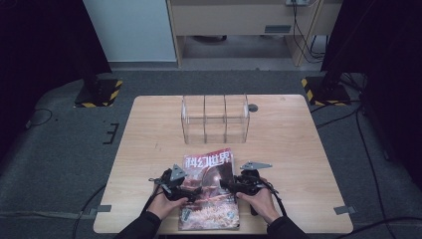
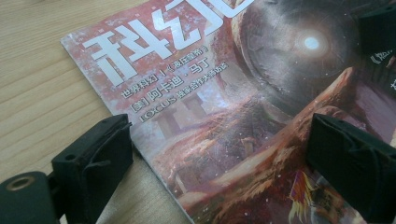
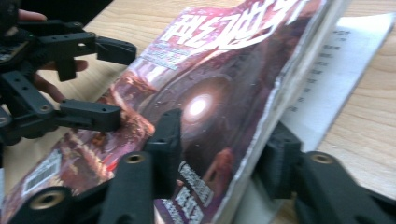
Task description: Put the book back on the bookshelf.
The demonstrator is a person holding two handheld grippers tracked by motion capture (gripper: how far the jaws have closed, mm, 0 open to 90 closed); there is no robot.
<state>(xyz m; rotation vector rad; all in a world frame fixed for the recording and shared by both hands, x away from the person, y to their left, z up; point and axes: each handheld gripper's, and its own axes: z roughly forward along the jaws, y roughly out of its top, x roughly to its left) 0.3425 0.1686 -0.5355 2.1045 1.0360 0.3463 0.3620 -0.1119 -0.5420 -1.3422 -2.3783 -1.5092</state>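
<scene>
The right gripper straddles the right-hand edge of the glossy red-and-purple science-fiction magazine, one jaw on the cover and one beneath the lifted pages; the jaws look closed on that edge, which rides clear of the light wooden bench. The left gripper stands wide open over the magazine's left edge, holding nothing, one jaw on the bench beside the spine and the other above the cover.

To do this step well (judged to be lifting the magazine), keep the right jaws square to the edge so that the whole thickness is pinched, and bring the left gripper onto the spine before raising.

The magazine lies at the near edge of the bench, in front of a clear plastic three-compartment rack. Its cover carries large white characters, a glowing sphere and a barcode; a loose white inner page shows at the right edge.
</scene>
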